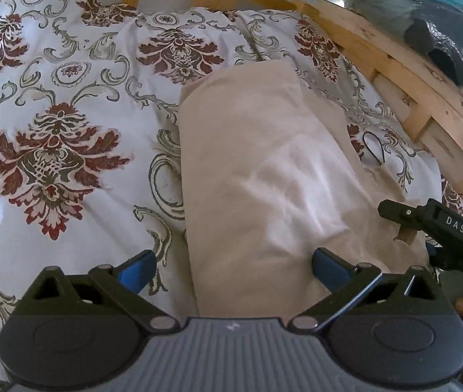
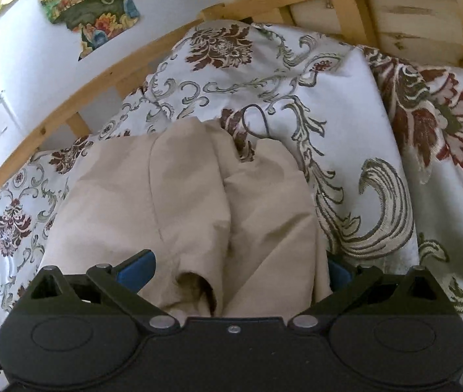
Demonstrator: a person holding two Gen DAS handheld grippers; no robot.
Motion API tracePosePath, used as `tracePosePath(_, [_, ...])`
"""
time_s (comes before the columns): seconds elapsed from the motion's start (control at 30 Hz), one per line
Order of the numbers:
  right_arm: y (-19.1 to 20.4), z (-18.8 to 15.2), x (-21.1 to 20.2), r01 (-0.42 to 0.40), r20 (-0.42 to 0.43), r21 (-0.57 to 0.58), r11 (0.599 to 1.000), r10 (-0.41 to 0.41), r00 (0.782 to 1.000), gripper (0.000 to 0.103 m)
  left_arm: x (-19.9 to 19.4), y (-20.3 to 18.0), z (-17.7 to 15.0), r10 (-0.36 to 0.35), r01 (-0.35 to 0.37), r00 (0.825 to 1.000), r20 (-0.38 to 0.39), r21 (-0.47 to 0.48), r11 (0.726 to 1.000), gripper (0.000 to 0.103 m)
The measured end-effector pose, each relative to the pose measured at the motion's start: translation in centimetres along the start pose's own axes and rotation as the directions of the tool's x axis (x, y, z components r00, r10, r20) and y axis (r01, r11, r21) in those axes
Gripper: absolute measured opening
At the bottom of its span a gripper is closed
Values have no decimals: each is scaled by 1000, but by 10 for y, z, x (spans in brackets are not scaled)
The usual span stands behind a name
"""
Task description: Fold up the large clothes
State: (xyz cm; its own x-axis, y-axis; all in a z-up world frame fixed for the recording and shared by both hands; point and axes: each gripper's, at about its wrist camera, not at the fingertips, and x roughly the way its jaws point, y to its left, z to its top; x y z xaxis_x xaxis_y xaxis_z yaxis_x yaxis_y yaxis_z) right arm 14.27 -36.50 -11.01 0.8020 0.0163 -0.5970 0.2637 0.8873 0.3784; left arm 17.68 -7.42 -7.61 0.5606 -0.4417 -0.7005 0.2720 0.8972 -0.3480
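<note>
Your left gripper [image 1: 233, 266] hovers with jaws spread wide over the near end of the beige folded cotton garment [image 1: 264, 176], which lies lengthwise on the white bedspread with red floral print [image 1: 68, 114]. Your right gripper [image 2: 239, 269] is also spread, beige cloth bunched between its blue fingertips [image 2: 140, 266].

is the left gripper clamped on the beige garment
No, the left gripper stands wide open above the beige garment, gripping nothing.
</note>
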Motion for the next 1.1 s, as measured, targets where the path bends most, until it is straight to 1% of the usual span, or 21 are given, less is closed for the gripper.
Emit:
tracePosePath(0.27, [7,-2,6,38,-10,-56,998,-38,999,102,-1,1,0,-1,1,1000,-3,2,1000,103])
tracePosePath(0.57, [6,-2,7,38,-10,-58,998,-39,999,102,-1,1,1,-4,4,1000,-3,2,1000,103])
tracePosePath(0.67, [7,-3,7,38,-8,-59,998,-39,999,102,-1,5,2,-24,24,1000,-9,-4,1000,103])
tracePosePath(0.8, [6,-2,7,35,-6,-57,998,-35,999,102,1,14,7,-67,65,997,-27,-54,996,103])
tracePosePath(0.9, [4,-1,7,32,-3,-54,998,-33,999,102,1,18,8,-84,81,996,-32,-73,994,103])
tracePosePath(1.0, [5,0,5,34,7,-62,997,-33,999,102,-1,17,9,-85,83,996,-18,-72,994,102])
tracePosePath(1.1, [9,0,5,47,16,-109,993,-45,999,100,-6,19,11,-76,77,997,15,-69,995,102])
